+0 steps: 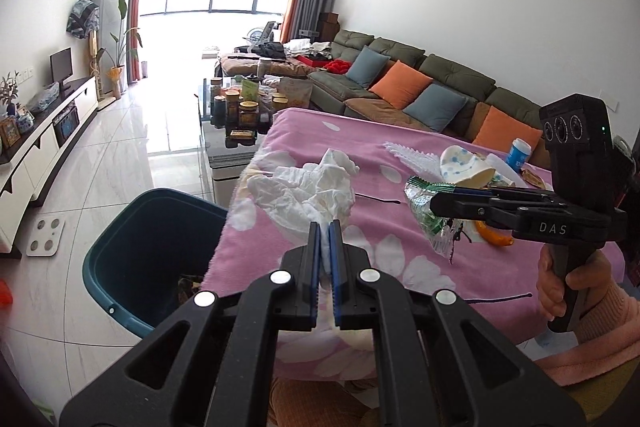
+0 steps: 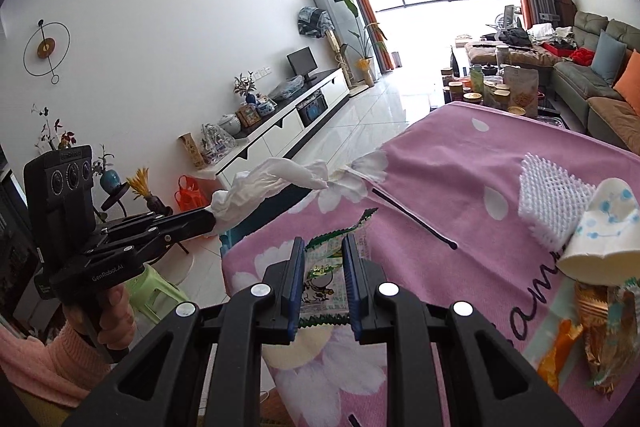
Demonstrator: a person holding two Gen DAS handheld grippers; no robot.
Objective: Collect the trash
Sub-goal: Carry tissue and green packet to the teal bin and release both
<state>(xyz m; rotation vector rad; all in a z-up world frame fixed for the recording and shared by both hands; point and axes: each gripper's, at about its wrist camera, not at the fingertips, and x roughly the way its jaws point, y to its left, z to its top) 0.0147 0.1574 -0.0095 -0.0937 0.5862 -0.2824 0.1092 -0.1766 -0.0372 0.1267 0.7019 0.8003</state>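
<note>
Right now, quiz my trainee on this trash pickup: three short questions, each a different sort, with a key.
1. True or false: the left claw is shut on the white tissue.
2. What does the right claw grip? A) paper cup B) green-edged wrapper C) foam net
3. Fill in: the teal bin stands on the ____ beside the pink blanket.

Key: 1 true; 2 B, the green-edged wrapper; 3 floor.

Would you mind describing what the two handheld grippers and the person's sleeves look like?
Both are black pistol-grip tools with scissor linkages, silver rivets and blue-padded fingers. The right gripper is marked "DAS" in white; the left gripper reads "GenRobot.AI". Each carries a boxy black camera block with three lenses. The sleeves are pink knit.
</note>
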